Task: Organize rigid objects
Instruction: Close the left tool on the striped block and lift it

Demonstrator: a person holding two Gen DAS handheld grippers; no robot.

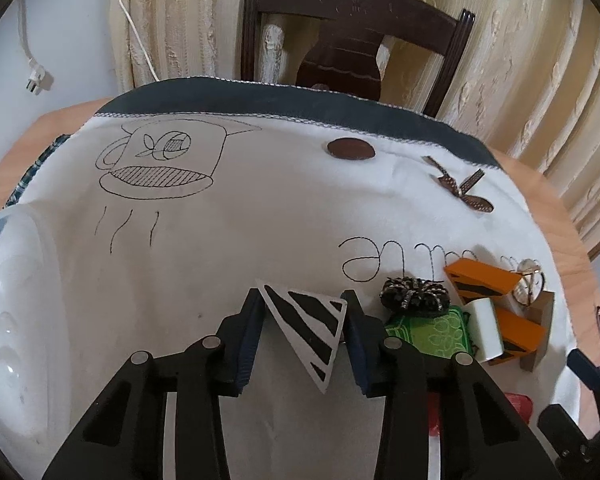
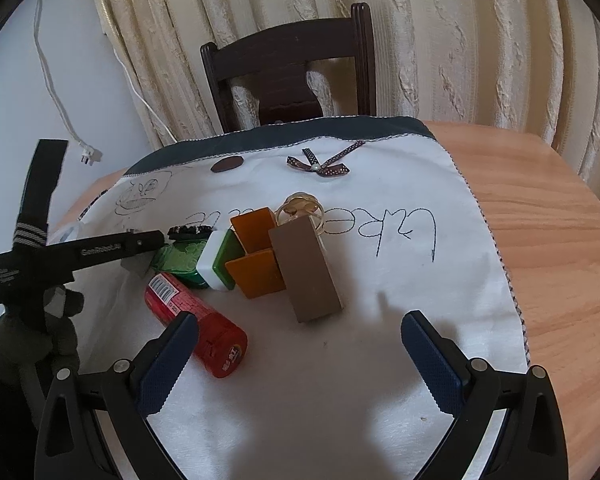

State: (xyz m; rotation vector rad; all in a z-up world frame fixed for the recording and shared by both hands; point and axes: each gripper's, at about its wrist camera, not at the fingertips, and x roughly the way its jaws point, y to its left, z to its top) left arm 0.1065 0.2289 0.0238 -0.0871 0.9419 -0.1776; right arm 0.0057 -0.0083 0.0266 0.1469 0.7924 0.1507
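Left gripper (image 1: 304, 330) clamps striped triangle (image 1: 310, 326); right gripper (image 2: 300, 356) wide apart, lighter (image 2: 198, 320) pt hidden.

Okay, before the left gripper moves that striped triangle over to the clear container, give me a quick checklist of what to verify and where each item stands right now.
1. Left gripper shut on the striped triangle: ok.
2. Both pads touch the piece: ok; firmness: cannot tell.
3. Cloth between it and the clear container bare: ok.
4. Room inside the container: cannot tell, only its wall shows.
5. Right gripper open, holding nothing: ok.
6. Right gripper apart from the red tube: not ok, one finger overlaps it.
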